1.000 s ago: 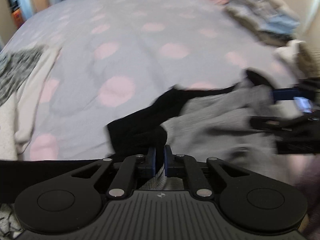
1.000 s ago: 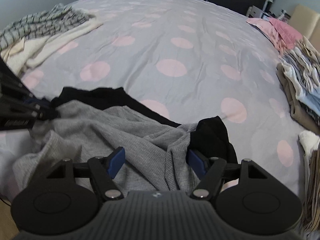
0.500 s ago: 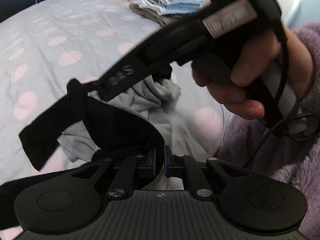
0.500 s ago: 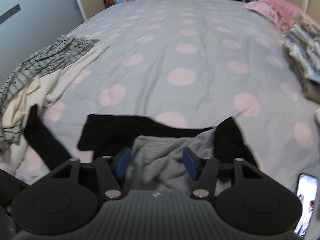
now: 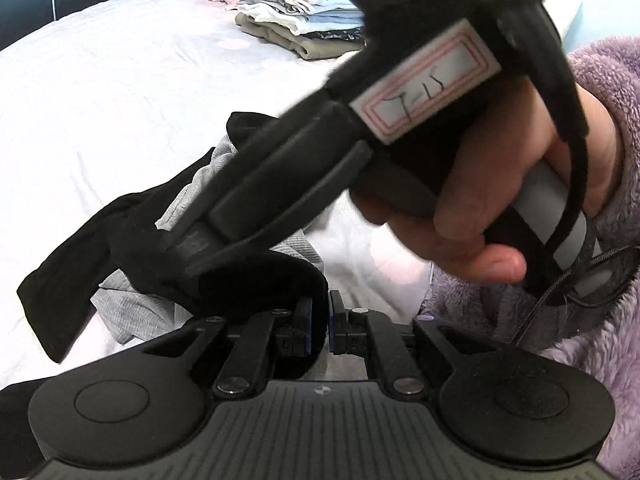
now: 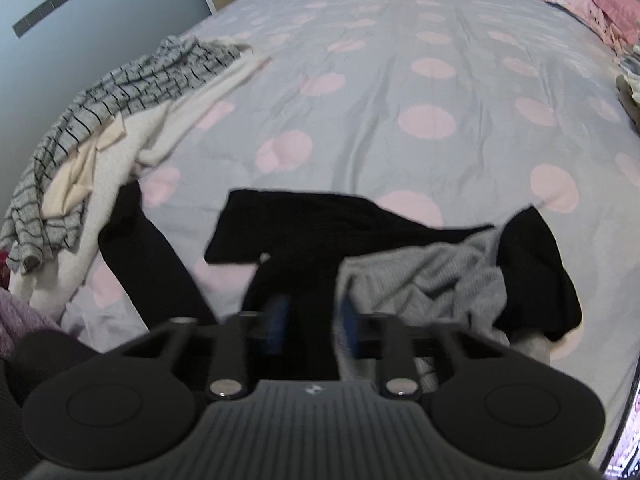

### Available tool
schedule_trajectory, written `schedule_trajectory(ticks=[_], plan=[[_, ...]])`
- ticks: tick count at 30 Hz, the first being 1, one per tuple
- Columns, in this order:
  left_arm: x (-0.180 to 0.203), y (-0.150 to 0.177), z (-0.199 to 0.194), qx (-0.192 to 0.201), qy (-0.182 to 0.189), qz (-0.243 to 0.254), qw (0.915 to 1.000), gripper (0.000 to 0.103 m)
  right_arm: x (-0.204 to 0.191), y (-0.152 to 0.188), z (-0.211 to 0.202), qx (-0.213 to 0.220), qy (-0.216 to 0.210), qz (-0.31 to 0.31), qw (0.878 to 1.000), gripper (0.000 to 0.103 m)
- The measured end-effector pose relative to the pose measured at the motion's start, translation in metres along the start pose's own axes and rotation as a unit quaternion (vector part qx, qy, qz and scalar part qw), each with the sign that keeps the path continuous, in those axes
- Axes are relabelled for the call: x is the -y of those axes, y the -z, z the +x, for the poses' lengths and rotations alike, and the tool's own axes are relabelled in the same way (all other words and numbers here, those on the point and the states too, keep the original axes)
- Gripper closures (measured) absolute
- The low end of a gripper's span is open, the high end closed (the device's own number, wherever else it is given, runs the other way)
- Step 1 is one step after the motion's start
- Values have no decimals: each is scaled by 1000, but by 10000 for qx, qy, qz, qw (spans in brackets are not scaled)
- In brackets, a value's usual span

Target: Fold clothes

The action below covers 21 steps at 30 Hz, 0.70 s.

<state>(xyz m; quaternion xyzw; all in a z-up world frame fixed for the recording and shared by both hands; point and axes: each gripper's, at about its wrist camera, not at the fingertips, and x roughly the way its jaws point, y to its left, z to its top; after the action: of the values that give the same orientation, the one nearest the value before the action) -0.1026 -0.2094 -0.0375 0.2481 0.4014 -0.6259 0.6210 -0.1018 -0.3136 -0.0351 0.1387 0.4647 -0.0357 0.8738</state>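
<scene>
A grey garment with black sleeves and trim (image 6: 432, 276) lies bunched at the near edge of the bed. My left gripper (image 5: 319, 326) is shut on a black fold of it. The garment's grey body (image 5: 132, 308) hangs just beyond the fingers. The right gripper's housing (image 5: 320, 168) crosses the left wrist view, held by a hand (image 5: 480, 220) in a purple fleece sleeve (image 5: 600, 120). Its tips are buried in the cloth there. In the right wrist view my right gripper (image 6: 312, 316) is blurred, its jaws closing with black cloth filling the gap between the pads.
The bed has a grey sheet with pink dots (image 6: 400, 60). A striped garment (image 6: 132, 84) and a cream one (image 6: 192, 120) lie at its left edge. A stack of folded clothes (image 5: 304, 20) and pink items (image 6: 600, 4) sit at the far right.
The right jaws have narrowed from wide apart onto the black cloth. The left gripper has swung round to face the right hand, still holding the garment, which has bunched up between them.
</scene>
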Motion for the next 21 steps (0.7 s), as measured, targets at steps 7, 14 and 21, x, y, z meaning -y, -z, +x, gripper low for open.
schedule_trajectory(ticks=[7, 14, 21], plan=[[7, -2, 3, -26, -53, 100, 9999, 98, 15, -1, -16, 187, -40, 329, 9993, 79], [10, -3, 2, -7, -100, 164, 9998, 98, -8, 1, -17, 214, -343, -123, 9991, 52], [13, -7, -3, 24, -187, 177, 9997, 97, -6, 10, -2, -5, -5, -321, 9995, 90]])
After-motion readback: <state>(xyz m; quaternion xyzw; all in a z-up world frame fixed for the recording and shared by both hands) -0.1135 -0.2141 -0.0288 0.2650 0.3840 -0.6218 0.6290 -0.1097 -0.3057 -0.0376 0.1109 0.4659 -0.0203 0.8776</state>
